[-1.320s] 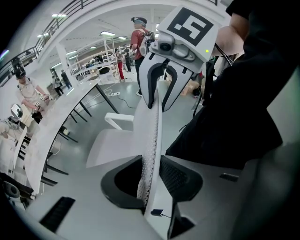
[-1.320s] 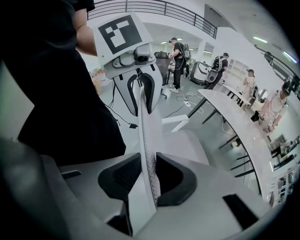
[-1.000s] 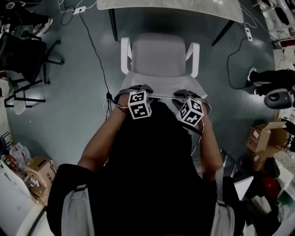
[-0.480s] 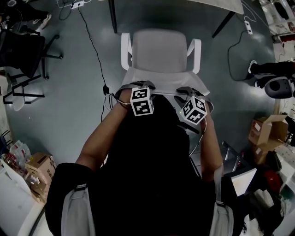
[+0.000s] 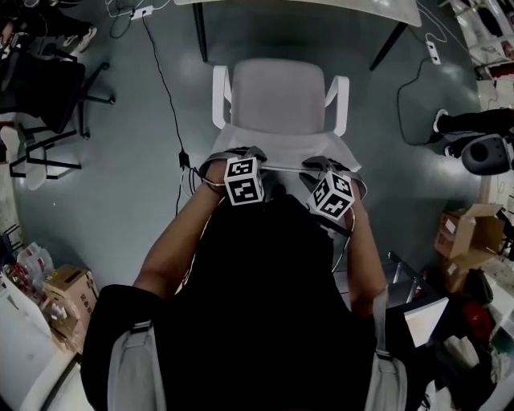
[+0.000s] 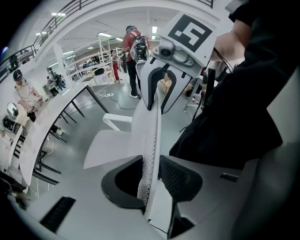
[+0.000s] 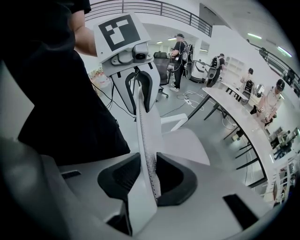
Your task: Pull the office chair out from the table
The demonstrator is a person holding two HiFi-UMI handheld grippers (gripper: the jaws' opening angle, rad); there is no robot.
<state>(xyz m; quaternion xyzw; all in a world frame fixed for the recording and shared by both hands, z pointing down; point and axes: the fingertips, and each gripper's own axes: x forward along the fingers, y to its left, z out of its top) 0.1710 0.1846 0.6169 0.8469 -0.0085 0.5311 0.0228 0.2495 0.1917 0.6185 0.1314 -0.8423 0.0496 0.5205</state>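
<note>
Office chair (image 5: 277,96) sits upper centre in the head view. Its seat faces the counter (image 5: 361,10) at the top edge and looks already clear of it. Pale grey seat, white armrests (image 5: 218,95), thin perforated backrest (image 5: 277,148). The backrest's top edge runs left-right, right at both grippers. Left gripper (image 5: 238,156) fingers clamp its left part, right gripper (image 5: 331,164) fingers clamp the right part, neither nearer. The pull should go toward the frame bottom.

— What is my right gripper (image 7: 149,174) holding down there?
— I'm seeing it clamping the office chair (image 7: 143,124) by its mesh backrest, bottom centre. The left gripper (image 7: 139,93) is straddling that edge, upper left; the table (image 7: 236,115) is curving along the right.
</note>
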